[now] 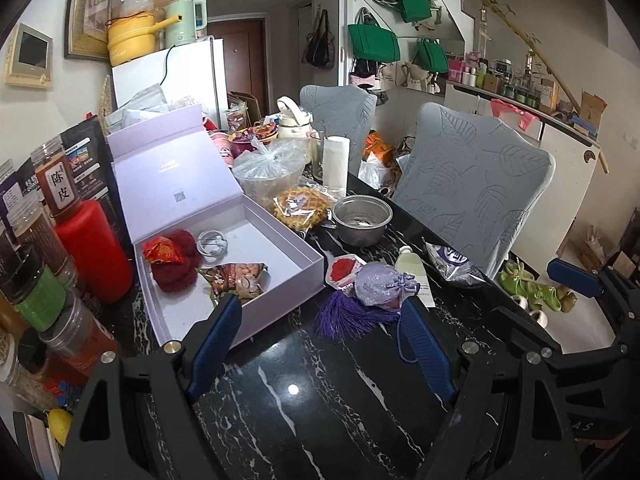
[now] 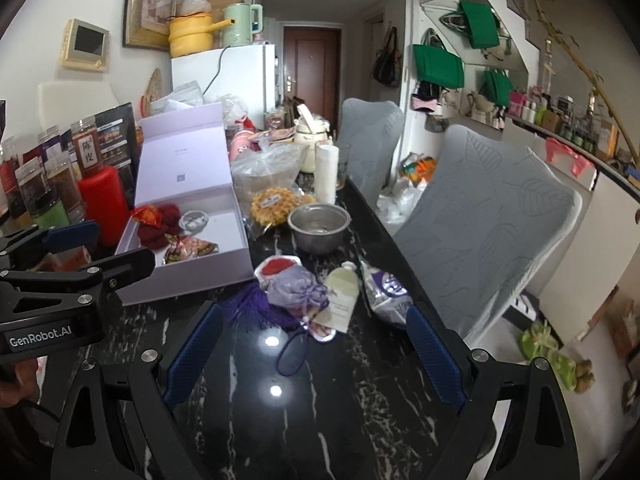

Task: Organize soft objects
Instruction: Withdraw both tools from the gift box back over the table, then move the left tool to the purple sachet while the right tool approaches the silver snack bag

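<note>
A lilac sachet (image 1: 380, 286) (image 2: 296, 288) with a purple tassel lies on the black marble table (image 1: 304, 380), just right of an open lavender box (image 1: 280, 256) (image 2: 192, 264). A dark red knitted pouch (image 1: 176, 268) and a patterned pouch (image 1: 236, 278) lie inside the box. A red pad in a wrapper (image 1: 344, 268) touches the sachet's far side. My left gripper (image 1: 320, 304) hovers open, its fingers straddling the box's near corner and the tassel. My right gripper (image 2: 313, 312) is open too, low over the table just short of the sachet's cord.
A steel bowl (image 1: 362, 214), a pale bottle (image 2: 340, 296) and a silver-purple packet (image 2: 384, 288) lie beyond the sachet. A red can (image 1: 94, 248) and jars crowd the left edge. Two grey chairs (image 1: 472, 184) stand along the right side. A person's hand (image 2: 16, 380) holds the left gripper.
</note>
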